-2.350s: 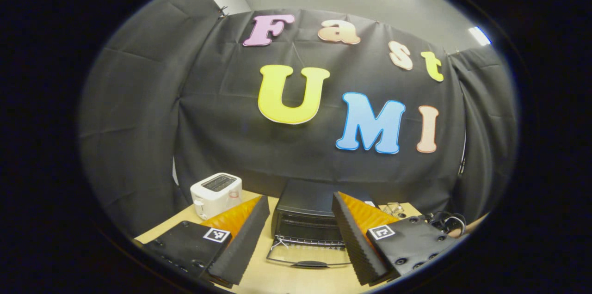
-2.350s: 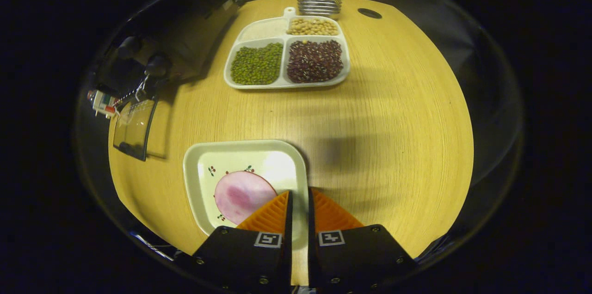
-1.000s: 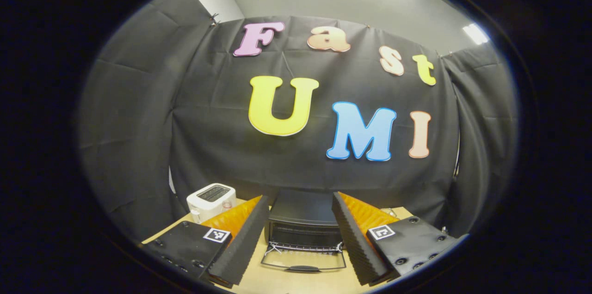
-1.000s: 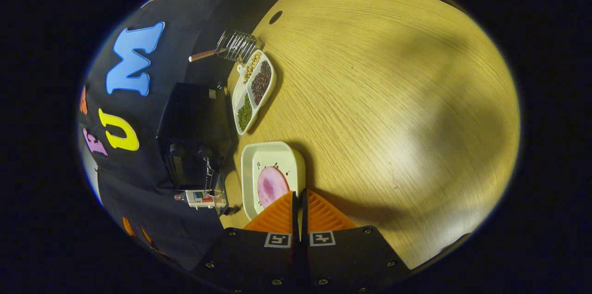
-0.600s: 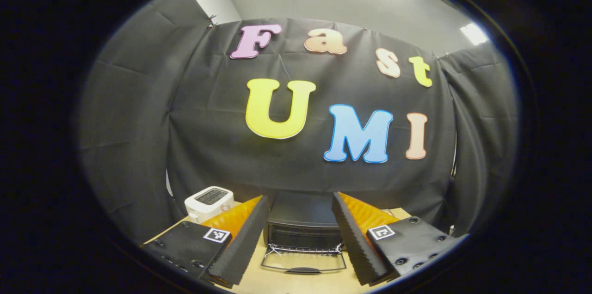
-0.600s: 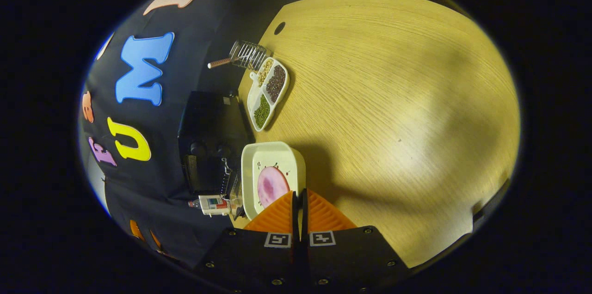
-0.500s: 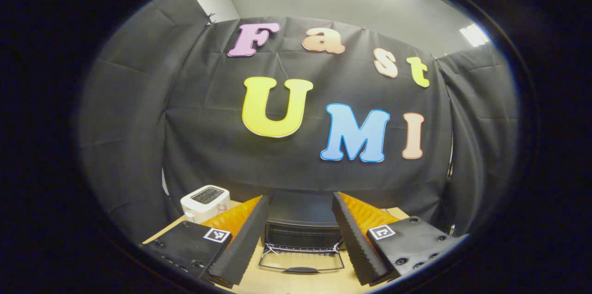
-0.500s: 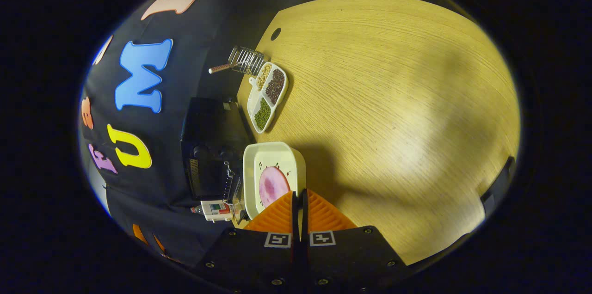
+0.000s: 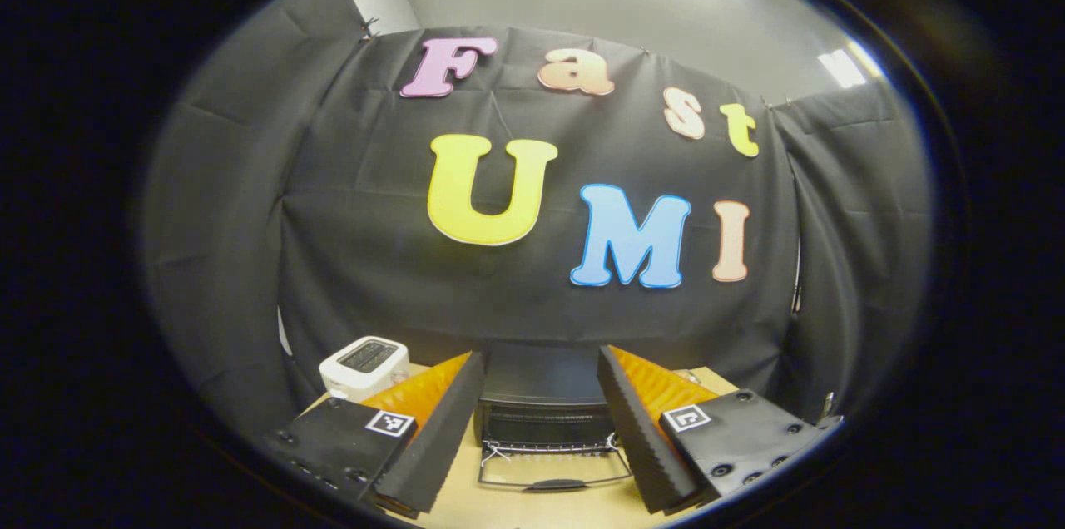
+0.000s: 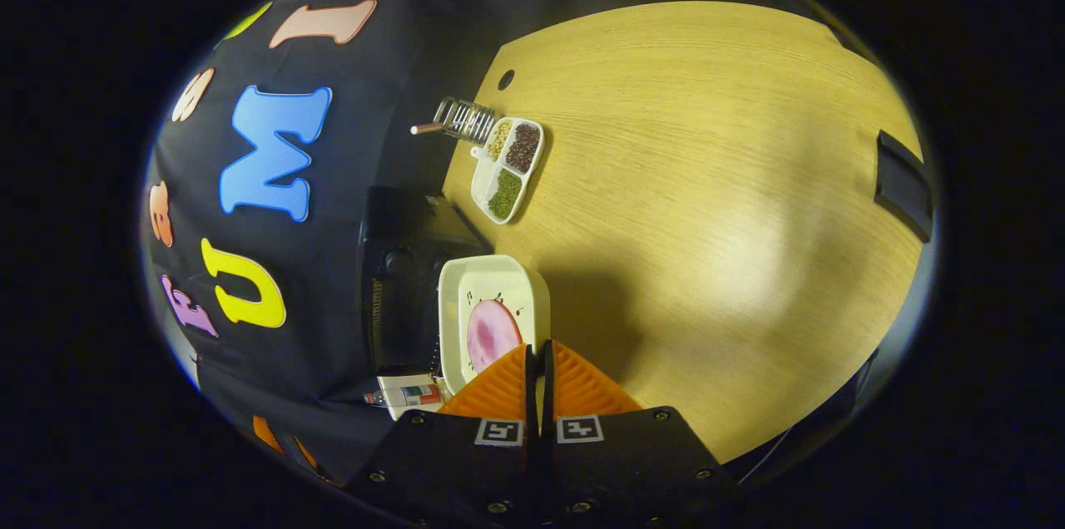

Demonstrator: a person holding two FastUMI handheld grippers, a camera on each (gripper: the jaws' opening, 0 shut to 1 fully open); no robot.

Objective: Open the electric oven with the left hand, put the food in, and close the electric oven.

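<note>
Right gripper [image 10: 537, 363], bottom centre of the right gripper view: its fingers are pinched hard together on the near rim of the white plate [image 10: 492, 275], and the plate rides in the air with the pink slice of food [image 10: 492, 335] lying flat on it, just above the fingertips. Directly left of the plate sits the dark electric oven [image 10: 408, 288], close alongside. Further up the frame, the divided dish of beans [image 10: 508, 168] and the wire holder [image 10: 464, 120] stand on the wooden table [image 10: 707, 221], well clear.

Left gripper [image 9: 537, 404], low in the left gripper view: jaws spread wide, holding nothing. Between its fingers, lower centre, the electric oven [image 9: 545, 400] faces it with the glass door [image 9: 553, 471] dropped flat toward the camera, so the mouth is open. A white toaster [image 9: 364, 364] sits at lower left.

The risks, as I judge them: the hold is a thin pinch on one edge only, so a quick swing or tilt could let the plate sag and the slice slide off. The plate's far rim could also catch the oven frame or the lowered door on entry. And the door needs closing afterwards, with the plate fully inside, or it will jam.

Writing: small square coded markers sit on both grippers' bodies; nothing else is legible.
</note>
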